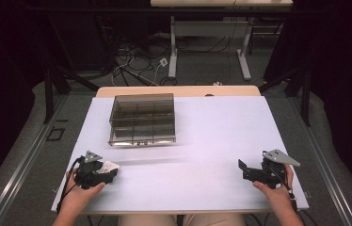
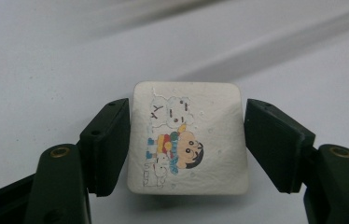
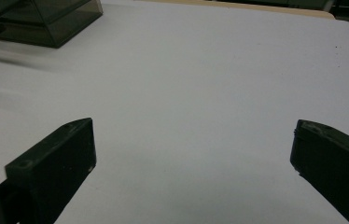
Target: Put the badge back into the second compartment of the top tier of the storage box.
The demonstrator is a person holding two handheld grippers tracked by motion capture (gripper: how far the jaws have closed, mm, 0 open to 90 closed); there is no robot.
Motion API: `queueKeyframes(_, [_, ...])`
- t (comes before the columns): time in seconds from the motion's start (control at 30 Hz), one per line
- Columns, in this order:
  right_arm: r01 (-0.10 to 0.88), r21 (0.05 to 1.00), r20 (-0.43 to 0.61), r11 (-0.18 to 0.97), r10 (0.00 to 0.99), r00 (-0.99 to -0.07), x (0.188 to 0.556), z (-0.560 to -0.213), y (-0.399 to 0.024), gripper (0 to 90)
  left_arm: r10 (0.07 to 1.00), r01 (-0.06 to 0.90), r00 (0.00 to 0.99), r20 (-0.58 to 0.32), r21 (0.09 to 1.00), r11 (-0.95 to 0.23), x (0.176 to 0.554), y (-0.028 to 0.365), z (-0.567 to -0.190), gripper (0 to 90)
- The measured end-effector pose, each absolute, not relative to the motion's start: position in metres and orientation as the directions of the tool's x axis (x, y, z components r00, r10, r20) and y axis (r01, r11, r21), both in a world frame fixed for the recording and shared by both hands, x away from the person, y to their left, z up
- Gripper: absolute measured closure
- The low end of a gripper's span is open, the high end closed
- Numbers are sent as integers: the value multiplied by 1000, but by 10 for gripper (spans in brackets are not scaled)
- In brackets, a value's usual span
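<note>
A small square white tile (image 2: 187, 140) with rounded corners carries a colour cartoon of a child and a snowman. It sits between the jaws of my left gripper (image 2: 186, 144), and each black jaw touches one side edge of it. In the high view the tile (image 1: 111, 165) shows at the tips of the left gripper (image 1: 109, 168), near the table's front left corner. My right gripper (image 1: 243, 170) rests at the front right, pointing left. Its jaws stand wide apart in the right gripper view (image 3: 191, 154), with bare white table between them.
A smoky see-through box (image 1: 142, 117) with several compartments stands at the back left of the white table top (image 1: 212, 136); its corner shows as the box (image 3: 37, 18) in the right gripper view. Desk legs and cables lie on the floor beyond.
</note>
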State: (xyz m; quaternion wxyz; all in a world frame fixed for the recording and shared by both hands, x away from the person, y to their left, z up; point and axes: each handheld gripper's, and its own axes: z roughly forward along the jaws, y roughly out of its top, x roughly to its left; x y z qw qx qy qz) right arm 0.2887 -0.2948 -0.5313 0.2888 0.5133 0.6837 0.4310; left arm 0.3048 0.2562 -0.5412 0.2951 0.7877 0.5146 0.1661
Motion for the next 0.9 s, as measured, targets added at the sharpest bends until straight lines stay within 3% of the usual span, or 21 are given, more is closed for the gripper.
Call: queueKeyframes(0.9, [465,880,51,102,951,-304,290,-533,-297,0,958,724,262,-121,680,-112,303,261,-521,333])
